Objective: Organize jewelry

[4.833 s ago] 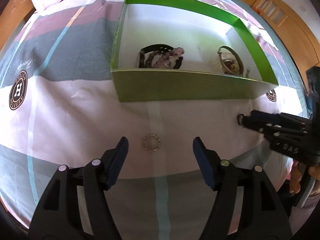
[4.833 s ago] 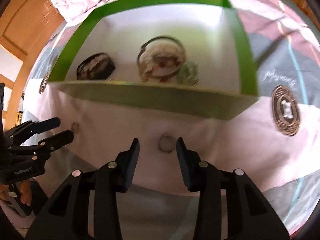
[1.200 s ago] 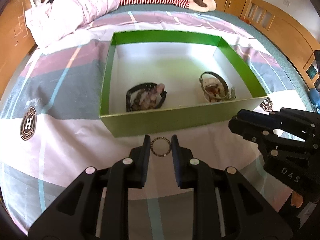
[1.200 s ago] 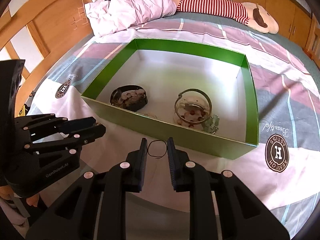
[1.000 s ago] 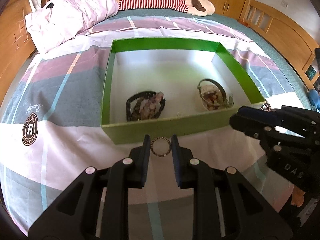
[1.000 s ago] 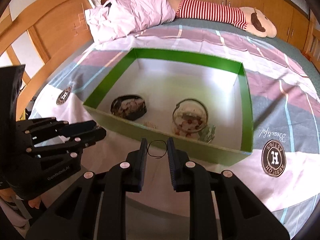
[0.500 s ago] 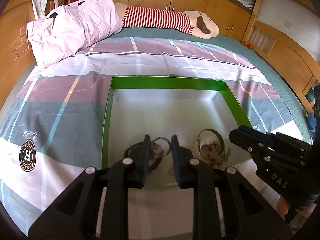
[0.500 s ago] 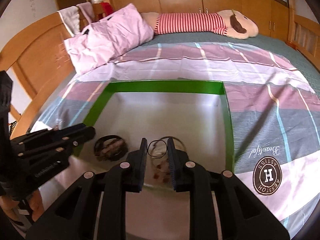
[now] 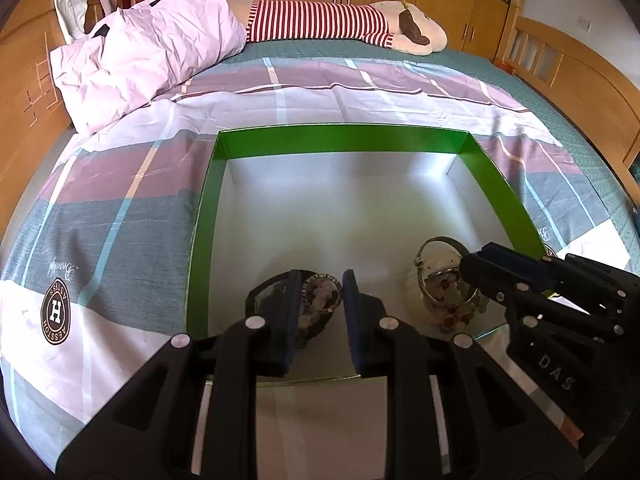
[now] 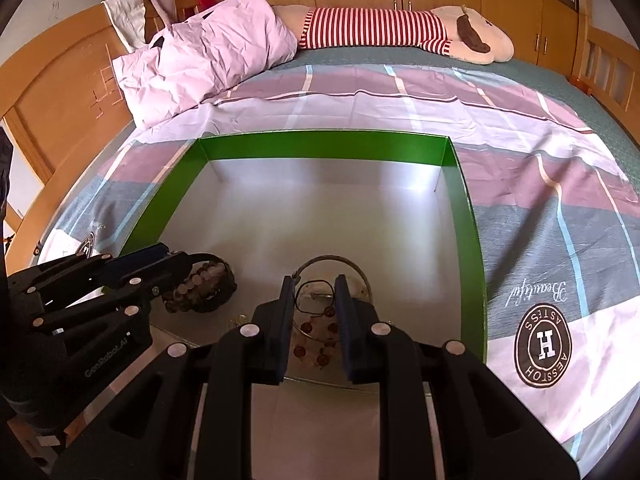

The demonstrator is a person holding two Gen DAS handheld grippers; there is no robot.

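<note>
While both claws are hanging over the green box (image 9: 202,216), risk is lying in the release: opening off-centre could be dropping a piece onto the box floor or tangling it in the wrong pile. Left gripper (image 9: 319,292) is pinching a beaded ring (image 9: 322,294) above the dark dish (image 9: 262,294). Right gripper (image 10: 311,298) is pinching a thin black loop (image 10: 314,296) over the glass dish (image 10: 356,276). Fingers are hiding both dishes' near halves, and height above either dish is proving hard to judge.
</note>
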